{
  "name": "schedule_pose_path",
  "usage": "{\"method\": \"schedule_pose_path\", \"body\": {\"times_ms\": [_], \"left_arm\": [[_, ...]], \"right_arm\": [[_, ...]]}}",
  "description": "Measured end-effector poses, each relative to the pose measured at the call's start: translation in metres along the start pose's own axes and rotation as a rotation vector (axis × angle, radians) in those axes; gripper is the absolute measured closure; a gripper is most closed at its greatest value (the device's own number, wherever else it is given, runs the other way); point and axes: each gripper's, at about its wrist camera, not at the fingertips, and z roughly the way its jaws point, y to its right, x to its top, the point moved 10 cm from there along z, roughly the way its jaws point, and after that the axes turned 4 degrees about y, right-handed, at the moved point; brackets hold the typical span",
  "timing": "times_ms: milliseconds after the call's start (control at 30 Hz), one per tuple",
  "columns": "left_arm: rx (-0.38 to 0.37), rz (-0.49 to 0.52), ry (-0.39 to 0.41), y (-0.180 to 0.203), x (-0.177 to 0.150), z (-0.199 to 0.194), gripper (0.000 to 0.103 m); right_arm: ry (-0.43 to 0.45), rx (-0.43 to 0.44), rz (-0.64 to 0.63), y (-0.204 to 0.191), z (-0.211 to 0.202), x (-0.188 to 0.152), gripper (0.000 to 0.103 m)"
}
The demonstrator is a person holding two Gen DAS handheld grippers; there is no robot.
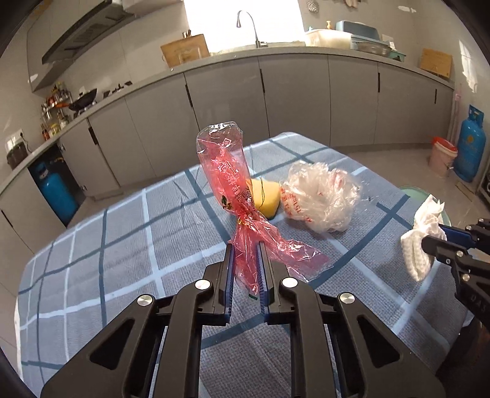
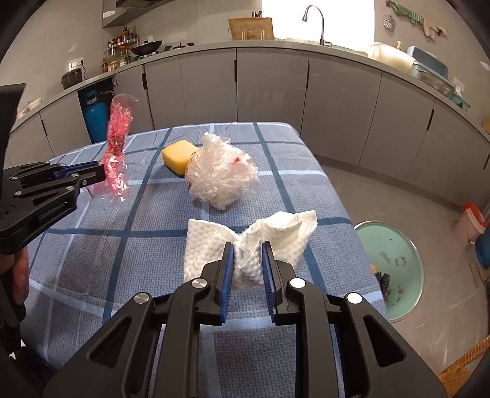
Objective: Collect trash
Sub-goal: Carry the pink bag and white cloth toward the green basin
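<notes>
Left wrist: left gripper [image 1: 246, 260] pinching red wrapper [image 1: 228, 171] mid-frame, light, slippery; right gripper [image 2: 248, 260] clamping soft tissue [image 2: 245, 245] at waist.

Both wrist cameras are looking forward, close above the table [image 1: 122, 232], sharing its far edge and the counter [image 2: 352, 53].

Home kitchen: grey cabinets [image 1: 294, 91], sink faucet [image 1: 249, 26], wok [image 2: 147, 47].

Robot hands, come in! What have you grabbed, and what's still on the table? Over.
Left gripper shut on red wrapper, lifted. Right gripper shut on white paper towel. Clear plastic bag and yellow sponge remain on table. Green bin beside the table.
</notes>
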Motion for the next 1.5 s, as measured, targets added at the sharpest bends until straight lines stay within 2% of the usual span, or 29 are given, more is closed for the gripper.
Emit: {"method": "schedule_pose_path", "body": {"times_ms": [667, 1500], "left_arm": [[-0.083, 0.127, 0.106, 0.077, 0.057, -0.021, 0.088], [-0.148, 0.199, 0.144, 0.124, 0.073, -0.023, 0.089]], "right_arm": [[0.089, -0.108, 0.12, 0.082, -0.036, 0.013, 0.083], [0.123, -0.165, 0.175, 0.124, -0.053, 0.008, 0.083]]}}
